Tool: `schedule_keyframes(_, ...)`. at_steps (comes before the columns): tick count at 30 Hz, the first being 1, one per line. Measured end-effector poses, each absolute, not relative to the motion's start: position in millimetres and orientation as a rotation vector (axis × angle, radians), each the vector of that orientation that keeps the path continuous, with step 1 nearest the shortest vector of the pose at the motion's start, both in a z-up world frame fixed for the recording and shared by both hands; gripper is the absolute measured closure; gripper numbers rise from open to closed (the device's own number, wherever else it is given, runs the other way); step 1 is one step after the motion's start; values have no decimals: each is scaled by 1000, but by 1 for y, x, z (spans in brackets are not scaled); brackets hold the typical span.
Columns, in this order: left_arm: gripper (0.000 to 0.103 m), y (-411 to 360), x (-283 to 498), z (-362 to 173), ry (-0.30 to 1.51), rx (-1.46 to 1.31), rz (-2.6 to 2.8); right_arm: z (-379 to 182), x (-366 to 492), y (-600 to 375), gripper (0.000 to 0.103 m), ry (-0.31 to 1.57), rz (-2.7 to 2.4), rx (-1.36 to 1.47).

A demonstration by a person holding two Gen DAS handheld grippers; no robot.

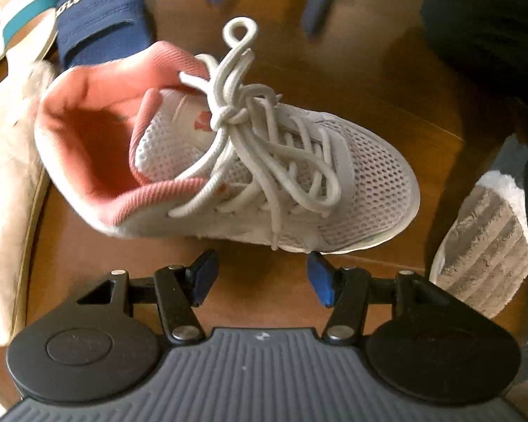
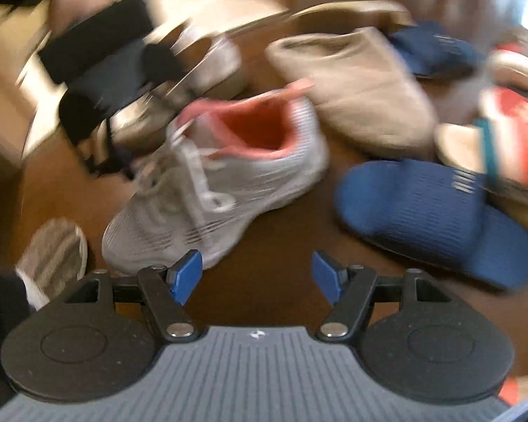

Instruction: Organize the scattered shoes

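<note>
From the left wrist camera, the left tongs (image 1: 262, 277) stand apart with bare brown wooden floor (image 1: 387, 81) between their blue pads (image 1: 320, 277); they hold nothing. A white mesh sneaker (image 1: 228, 161) with a pink lining and tied white laces (image 1: 243, 116) lies just beyond the tips, toe to the right and heel to the left. The tip of the right-hand pad sits right at the sneaker's sole edge; whether it touches cannot be told. A beige slipper (image 1: 7, 193) lies at the left, against the sneaker's heel. A navy slide sandal (image 1: 102, 10) and a white, red and teal shoe (image 1: 14, 10) sit at the upper left. A grey ribbed slipper (image 1: 485, 239) lies at the right, apart from the sneaker. From the right wrist camera, which is blurred, the right tongs (image 2: 257, 277) also stand apart and empty over bare floor. The same sneaker (image 2: 221, 183) lies just beyond its left pad (image 2: 186, 274), heel opening facing up. A blue slide sandal (image 2: 433, 218) lies to the right, near the sneaker. The beige slipper (image 2: 355, 88) lies behind, and the left tongs' dark body (image 2: 105, 70) shows at the upper left.
</note>
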State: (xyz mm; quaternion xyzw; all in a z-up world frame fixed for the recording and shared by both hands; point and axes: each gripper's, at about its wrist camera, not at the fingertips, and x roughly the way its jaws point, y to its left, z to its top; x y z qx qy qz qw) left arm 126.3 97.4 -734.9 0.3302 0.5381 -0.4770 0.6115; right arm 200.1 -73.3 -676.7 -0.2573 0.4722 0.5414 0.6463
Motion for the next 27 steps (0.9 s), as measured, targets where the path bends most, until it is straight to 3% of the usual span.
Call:
schedule_keyframes(13,44,74,125,-727,1121,830,-1176,-687,179,-66,34,1141,1210,-529)
schedule_keyframes(20,44,82,124,-722,1112,805,-1158,-688,165,-67,24,1158,1180,-488)
schedule_keyframes(27,41,122,125,-701,1146,722,-1051,-688,166,-68,28,1192,1120,-501)
